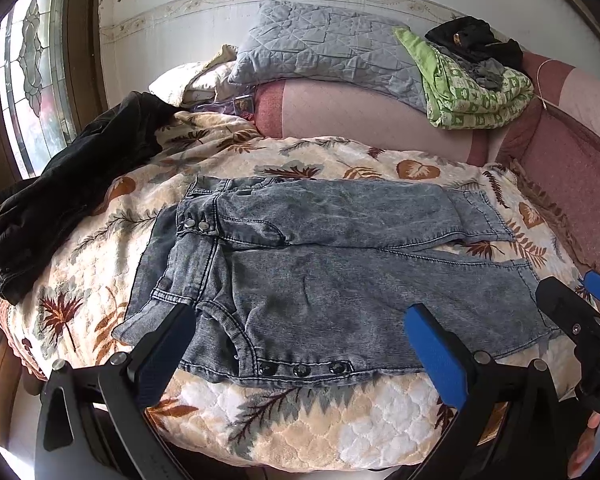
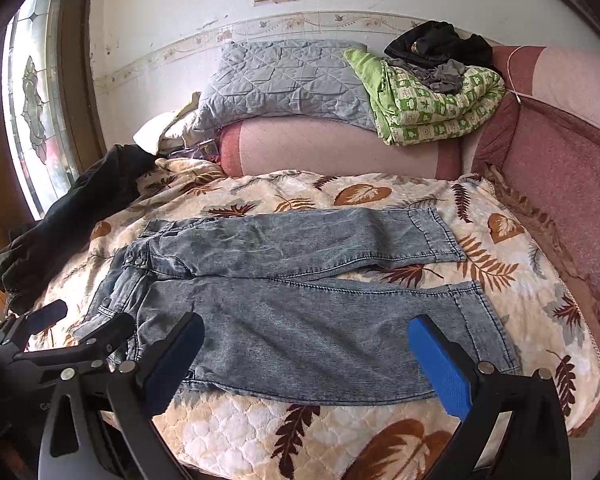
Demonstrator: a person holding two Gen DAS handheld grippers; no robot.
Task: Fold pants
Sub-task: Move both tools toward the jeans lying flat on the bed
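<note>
One pants flat on blanket, just past two grippers: left gripper wide, right gripper wide, both empty.

The left tongs are spread wide, the two fingers well apart with nothing between the pads. In the left wrist view the left finger appears dark, its pad in shadow, while the right finger's blue pad faces inward. The right tongs are likewise spread wide and hold nothing; their right pad shows bright blue. The two tools sit side by side at about the same height: the right tongs enter the left wrist view at its right edge, and the left tongs appear at the left edge of the right wrist view. Part of a hand shows at the lower right of the left wrist view, beneath the right tool.
</note>
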